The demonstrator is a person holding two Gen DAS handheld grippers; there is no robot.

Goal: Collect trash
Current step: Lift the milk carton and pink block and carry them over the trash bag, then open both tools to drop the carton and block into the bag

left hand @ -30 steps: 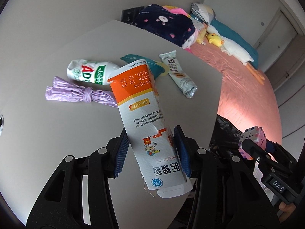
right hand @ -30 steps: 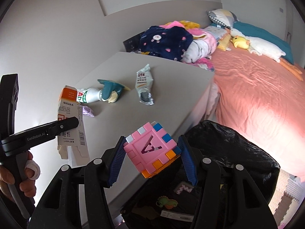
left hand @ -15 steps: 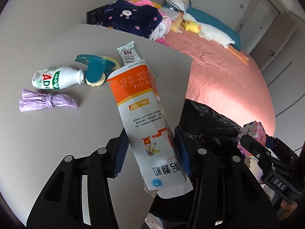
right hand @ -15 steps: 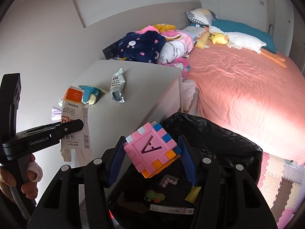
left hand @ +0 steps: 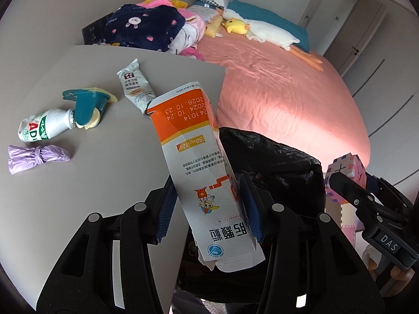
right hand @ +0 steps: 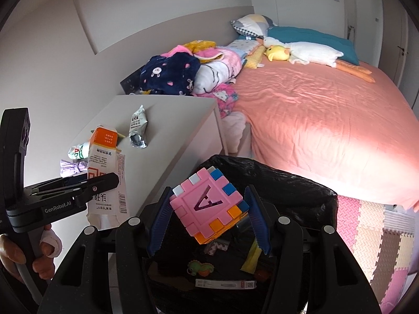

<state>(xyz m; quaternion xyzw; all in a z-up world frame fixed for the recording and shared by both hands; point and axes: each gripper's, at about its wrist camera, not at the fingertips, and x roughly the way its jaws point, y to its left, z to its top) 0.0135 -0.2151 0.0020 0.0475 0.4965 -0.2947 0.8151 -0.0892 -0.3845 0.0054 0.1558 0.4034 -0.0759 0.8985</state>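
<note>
The left hand-held gripper (left hand: 209, 209) is pinching the carton (left hand: 201, 162) at the table (left hand: 91, 196) edge; the right hand-held gripper (right hand: 208, 218) is clamping the pink cube (right hand: 208, 206) above the black bag (right hand: 301, 193) — releasing early is risking a miss

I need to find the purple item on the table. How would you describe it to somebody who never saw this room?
Start at the grey table beside the pink bed. At the near left lies a white AD bottle; just in front of it lies the knotted purple plastic bag, the only purple thing there, tied in the middle like a bow.
</note>
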